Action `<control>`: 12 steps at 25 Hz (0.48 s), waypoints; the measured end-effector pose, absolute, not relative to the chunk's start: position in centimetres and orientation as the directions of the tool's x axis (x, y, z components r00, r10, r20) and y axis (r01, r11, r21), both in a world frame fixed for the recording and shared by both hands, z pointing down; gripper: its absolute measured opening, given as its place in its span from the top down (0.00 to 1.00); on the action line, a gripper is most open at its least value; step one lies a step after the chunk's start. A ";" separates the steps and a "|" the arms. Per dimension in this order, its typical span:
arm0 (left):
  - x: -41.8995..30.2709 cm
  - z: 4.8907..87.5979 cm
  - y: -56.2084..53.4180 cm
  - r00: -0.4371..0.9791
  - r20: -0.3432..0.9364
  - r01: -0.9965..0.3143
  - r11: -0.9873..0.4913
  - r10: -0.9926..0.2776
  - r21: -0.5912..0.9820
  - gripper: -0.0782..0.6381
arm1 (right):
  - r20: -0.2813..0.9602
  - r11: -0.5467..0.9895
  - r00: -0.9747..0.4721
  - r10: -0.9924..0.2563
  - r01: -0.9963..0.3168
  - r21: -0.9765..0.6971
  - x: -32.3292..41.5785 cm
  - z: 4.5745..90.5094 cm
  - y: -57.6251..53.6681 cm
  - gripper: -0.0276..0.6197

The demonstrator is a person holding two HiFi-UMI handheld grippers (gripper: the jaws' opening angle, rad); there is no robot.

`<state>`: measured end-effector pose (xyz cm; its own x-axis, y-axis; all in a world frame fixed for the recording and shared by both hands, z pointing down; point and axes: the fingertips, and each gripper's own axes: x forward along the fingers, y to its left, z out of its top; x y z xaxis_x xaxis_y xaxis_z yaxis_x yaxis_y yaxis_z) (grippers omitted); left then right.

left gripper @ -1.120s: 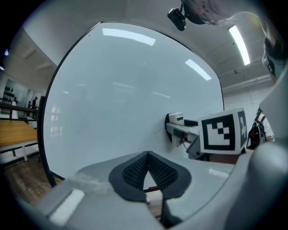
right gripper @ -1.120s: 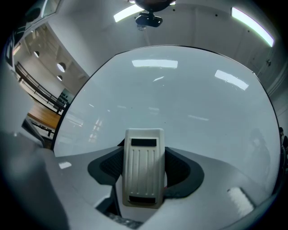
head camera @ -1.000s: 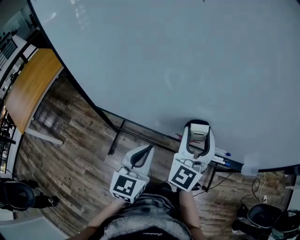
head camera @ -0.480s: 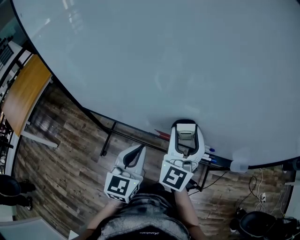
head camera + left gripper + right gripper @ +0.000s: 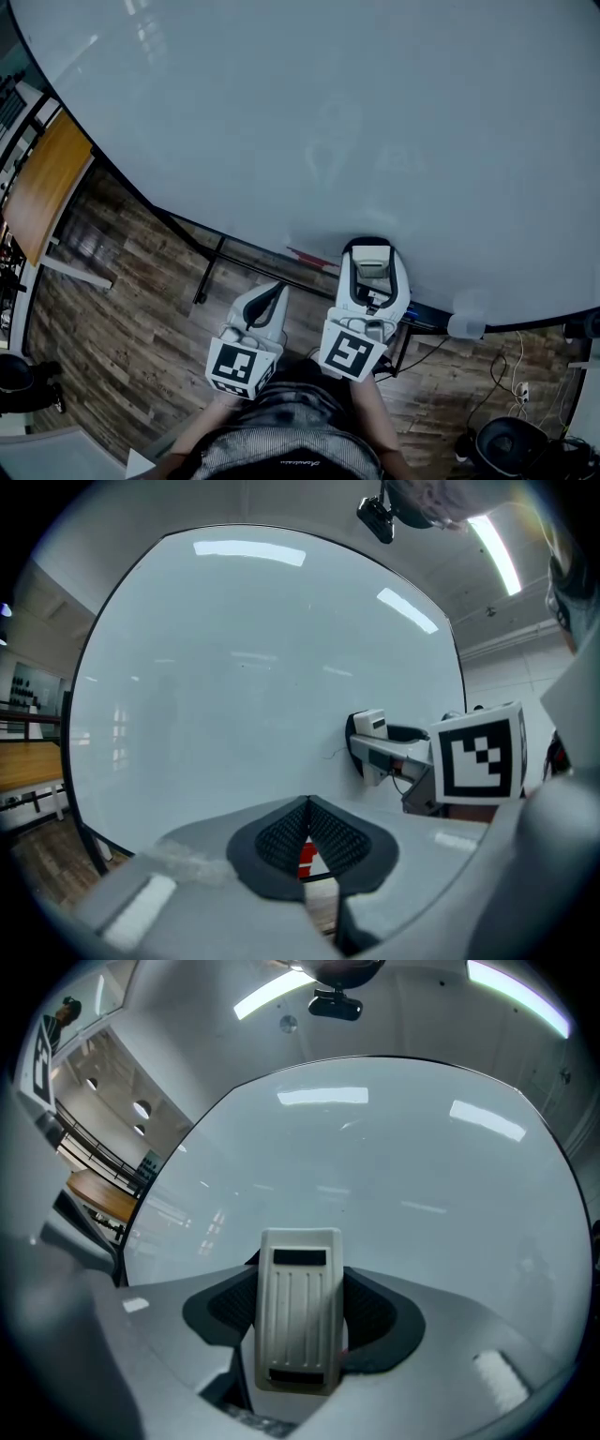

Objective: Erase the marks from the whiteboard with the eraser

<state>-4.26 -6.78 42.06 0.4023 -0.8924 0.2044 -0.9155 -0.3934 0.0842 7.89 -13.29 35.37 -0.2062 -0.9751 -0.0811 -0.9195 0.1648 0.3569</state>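
Looks like an office or meeting room: large whiteboard (image 5: 375, 112) on a stand, wood-plank floor (image 5: 122, 319), wooden desk (image 5: 42, 192), ceiling strip lights (image 5: 497, 541).

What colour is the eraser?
The eraser is off-white; right gripper view shows it best.

The wiping face of the eraser (image 5: 299, 1279) is hidden behind its ribbed back, and its lower end is covered by the jaws of the right gripper (image 5: 300, 1321). Between the meeting tips of the left gripper (image 5: 307, 810), only a red sliver (image 5: 306, 858) is seen, and what it is cannot be told. The whiteboard (image 5: 328, 112) is cut off at the head view's top and right edges. The faint smears (image 5: 323, 167) ahead of the right gripper are too pale to be read.
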 end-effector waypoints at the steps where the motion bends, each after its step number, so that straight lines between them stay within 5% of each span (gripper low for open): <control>1: -4.0 42.0 -6.7 0.399 0.204 -0.917 -0.390 -0.894 0.083 0.89 | -0.085 0.159 -0.201 -0.976 -0.921 0.355 8.4 35.3 -13.2 0.55; 12: -1.4 40.9 -5.3 0.344 0.181 -0.939 -0.338 -0.921 0.065 0.89 | -0.088 0.132 -0.173 -0.981 -0.928 0.349 14.7 35.0 -12.5 0.55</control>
<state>-1.41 -5.32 40.92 0.3441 -0.9212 0.1813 -0.9389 -0.3379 0.0651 14.66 -12.49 35.01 -0.1726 -0.9810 -0.0880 -0.9276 0.1319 0.3495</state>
